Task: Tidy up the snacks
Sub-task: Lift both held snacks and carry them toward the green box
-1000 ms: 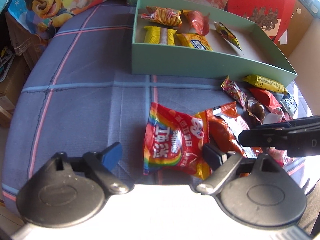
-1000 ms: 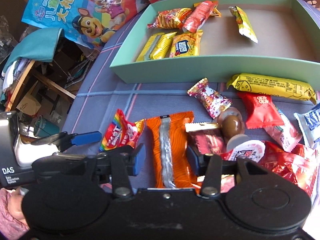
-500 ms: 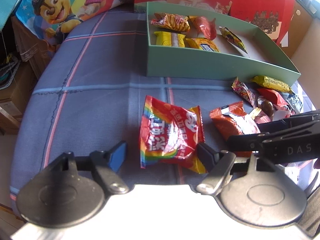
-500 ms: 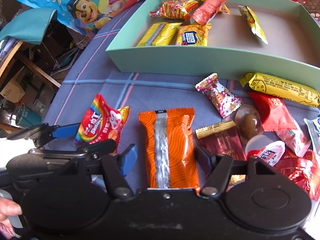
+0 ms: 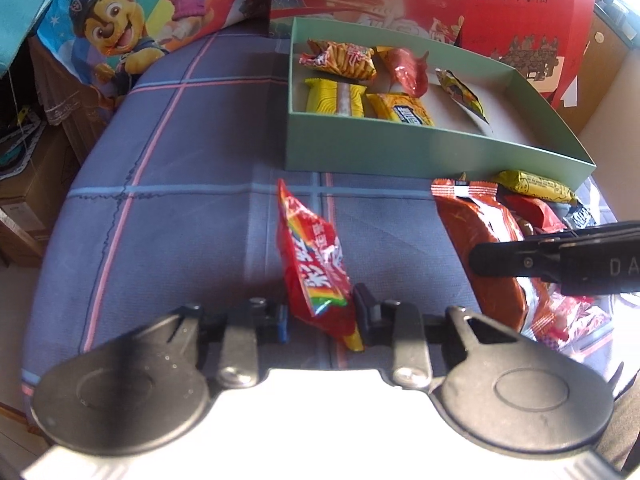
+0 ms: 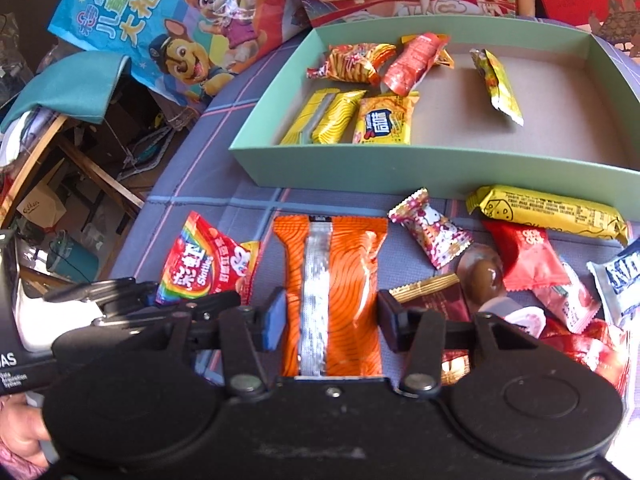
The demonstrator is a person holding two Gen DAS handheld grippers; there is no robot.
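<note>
Black plastic jaws of the left gripper (image 5: 322, 318) are seen closing narrowly on the red rainbow-printed Skittles packet (image 5: 314, 264), which is pinched at its near end and stands on edge between the pads, its far end tilted up over the blue-grey checked cloth (image 5: 168, 216). The right gripper (image 6: 332, 320) is shown with its jaws closing at a middling width on the orange wafer packet (image 6: 330, 280); both pads are set against the packet's long edges, with the silver seam facing up.

Just right of the orange packet, a loose heap of snacks lies on the cloth: a dark red bar with a gold end (image 6: 434, 300), a brown chocolate ball in clear wrap (image 6: 482, 274), a pink cartoon-printed candy (image 6: 430, 232), a red sachet (image 6: 528, 258) and a long yellow bar (image 6: 546, 214), the last lying just beside the near wall of the box.

Beyond the heap, the pale green cardboard box (image 6: 400, 170) is placed open on the cloth. Five snacks are gathered in it, mostly at its left end: two yellow packets (image 6: 324, 122), an orange-striped bag (image 6: 352, 64), a red packet (image 6: 416, 62) and, apart to the right, a slim yellow-green packet (image 6: 498, 84).

Farthest back, a cartoon-dog gift bag (image 5: 120, 28) and red printed cartons (image 5: 500, 8) are stood behind the box.
</note>
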